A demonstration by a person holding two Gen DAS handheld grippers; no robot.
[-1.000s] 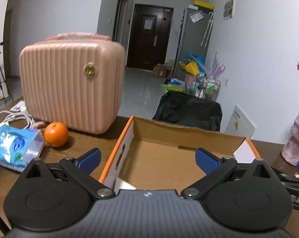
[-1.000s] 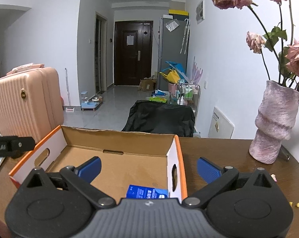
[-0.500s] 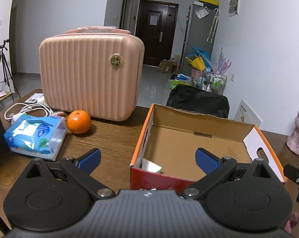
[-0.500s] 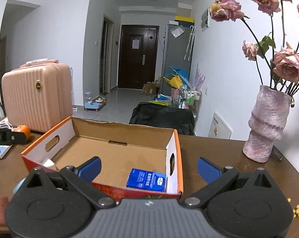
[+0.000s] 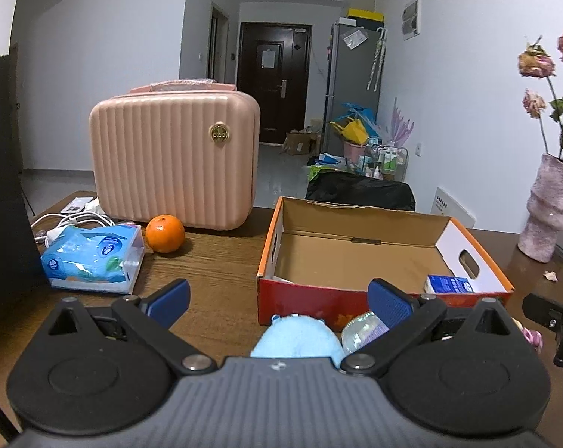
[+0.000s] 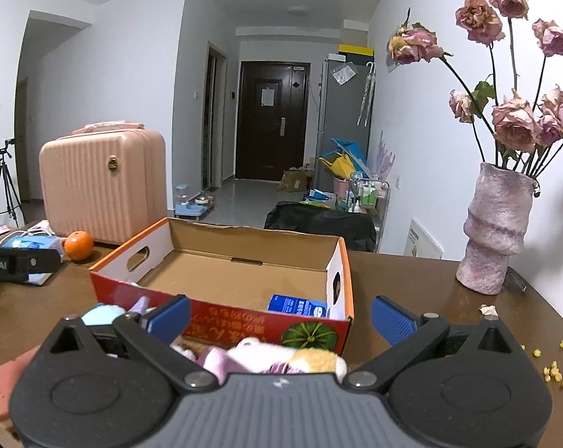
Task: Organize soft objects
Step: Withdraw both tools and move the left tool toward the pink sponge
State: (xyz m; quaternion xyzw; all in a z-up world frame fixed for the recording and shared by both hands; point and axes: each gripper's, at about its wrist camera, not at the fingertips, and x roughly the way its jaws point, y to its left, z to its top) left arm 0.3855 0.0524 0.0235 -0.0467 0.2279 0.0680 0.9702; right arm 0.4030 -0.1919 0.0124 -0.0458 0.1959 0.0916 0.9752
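At the bottom centre, the left gripper (image 5: 277, 300) gaped wide and empty over a light-blue plush toy (image 5: 298, 339). The right gripper (image 6: 279, 315), equally spread, held nothing above a pink-and-tan plush toy (image 6: 277, 358). Mid-frame sat the cardboard box (image 5: 356, 295); a pink case (image 5: 175, 156) stood upper left.

The left gripper (image 5: 277, 298) and right gripper (image 6: 279, 317) are showing identical builds: matte black linkage arms with round silver pivot screws, circular embossed discs, a ribbed dark-grey housing bearing a small white logo, and ridged blue fingers (image 5: 387, 304).
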